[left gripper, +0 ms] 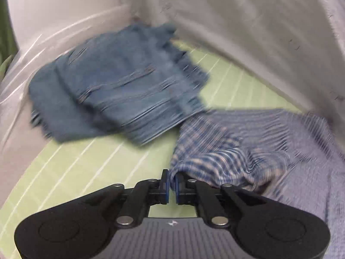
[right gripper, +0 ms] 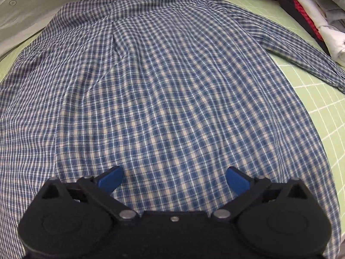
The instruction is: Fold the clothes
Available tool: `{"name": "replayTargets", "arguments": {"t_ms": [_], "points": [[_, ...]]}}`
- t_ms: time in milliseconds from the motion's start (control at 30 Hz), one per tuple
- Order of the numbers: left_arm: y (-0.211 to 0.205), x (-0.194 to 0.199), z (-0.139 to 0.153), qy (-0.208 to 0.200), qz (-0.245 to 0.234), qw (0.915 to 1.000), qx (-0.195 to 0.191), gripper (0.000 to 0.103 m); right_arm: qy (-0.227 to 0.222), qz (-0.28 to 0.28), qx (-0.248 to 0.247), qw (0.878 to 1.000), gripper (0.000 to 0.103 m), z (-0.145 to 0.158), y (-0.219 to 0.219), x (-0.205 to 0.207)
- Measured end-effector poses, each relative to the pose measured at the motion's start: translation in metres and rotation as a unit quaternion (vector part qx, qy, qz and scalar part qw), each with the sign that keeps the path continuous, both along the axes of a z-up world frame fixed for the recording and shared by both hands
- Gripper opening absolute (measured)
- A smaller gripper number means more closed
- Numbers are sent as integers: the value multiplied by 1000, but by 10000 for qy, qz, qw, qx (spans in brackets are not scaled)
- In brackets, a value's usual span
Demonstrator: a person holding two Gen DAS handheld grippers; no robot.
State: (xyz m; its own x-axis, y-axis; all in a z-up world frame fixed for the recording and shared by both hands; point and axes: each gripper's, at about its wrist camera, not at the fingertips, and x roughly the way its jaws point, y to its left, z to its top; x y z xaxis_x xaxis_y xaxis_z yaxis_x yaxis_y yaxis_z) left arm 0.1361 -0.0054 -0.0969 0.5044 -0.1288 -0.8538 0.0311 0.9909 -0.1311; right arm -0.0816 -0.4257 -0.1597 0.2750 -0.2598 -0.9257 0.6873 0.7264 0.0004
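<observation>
A blue and white checked shirt lies spread flat on the green grid mat, with one sleeve stretched to the right. My right gripper is open just above the shirt's near part, with nothing between its blue pads. In the left wrist view my left gripper is shut on an edge of the checked shirt, which bunches up to the right of it. The left view is blurred by motion.
Folded blue denim lies on the mat ahead of the left gripper. Grey-white walls border the mat. A pile of folded clothes sits at the right wrist view's top right.
</observation>
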Motion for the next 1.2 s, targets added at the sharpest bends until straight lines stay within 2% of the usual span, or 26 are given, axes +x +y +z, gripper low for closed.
{"name": "replayTargets", "arguments": {"t_ms": [67,133,200,300,367,467,567,600,633,667,700,867,967,1033,1100,1200], "points": [[2,-3,0,65,-65,9999,75,24,2,54,0,10000,103,0,0,2],[-5,-6,7,-70,-301,9995,99,34,0,90,-5,10000,103,1,1,4],[-18,-7,15,-309,-619,9976,83,52,-11,111,-13,9999,103,1,1,5],[-42,-9,24,-667,-1214,9904,8,59,-28,105,-27,9999,103,1,1,5],[-61,-9,22,-690,-1659,9837,-47,63,-40,101,-36,9999,103,0,1,5],[-89,-4,8,-458,-2174,9749,-111,63,-57,95,-50,9999,103,0,2,4],[-106,-2,-9,-195,-2238,9744,11,61,-75,89,-64,9999,103,0,2,4],[-110,-2,-14,-123,-2219,9750,81,55,-80,87,-69,9999,103,0,2,4],[-110,0,-18,-64,-2183,9758,111,48,-86,85,-73,9999,103,0,2,4],[-108,1,-19,1,-2100,9777,67,29,-90,86,-77,9999,103,0,2,4],[-106,3,-20,69,-2007,9796,8,22,-91,90,-78,9999,103,0,2,4],[-67,4,6,-224,-1386,9878,-668,18,-98,113,-85,9999,103,-1,1,5],[-31,-5,35,-820,-985,9885,-803,18,-102,119,-88,9998,103,-1,2,5],[-5,-10,51,-1216,-384,9896,-668,18,-112,115,-98,9998,103,-1,3,6],[23,-14,60,-1502,347,9868,-505,17,-126,108,-111,9998,103,-1,3,6],[58,-19,58,-1554,1103,9811,-331,11,-141,110,-128,9998,103,-1,4,6]]}}
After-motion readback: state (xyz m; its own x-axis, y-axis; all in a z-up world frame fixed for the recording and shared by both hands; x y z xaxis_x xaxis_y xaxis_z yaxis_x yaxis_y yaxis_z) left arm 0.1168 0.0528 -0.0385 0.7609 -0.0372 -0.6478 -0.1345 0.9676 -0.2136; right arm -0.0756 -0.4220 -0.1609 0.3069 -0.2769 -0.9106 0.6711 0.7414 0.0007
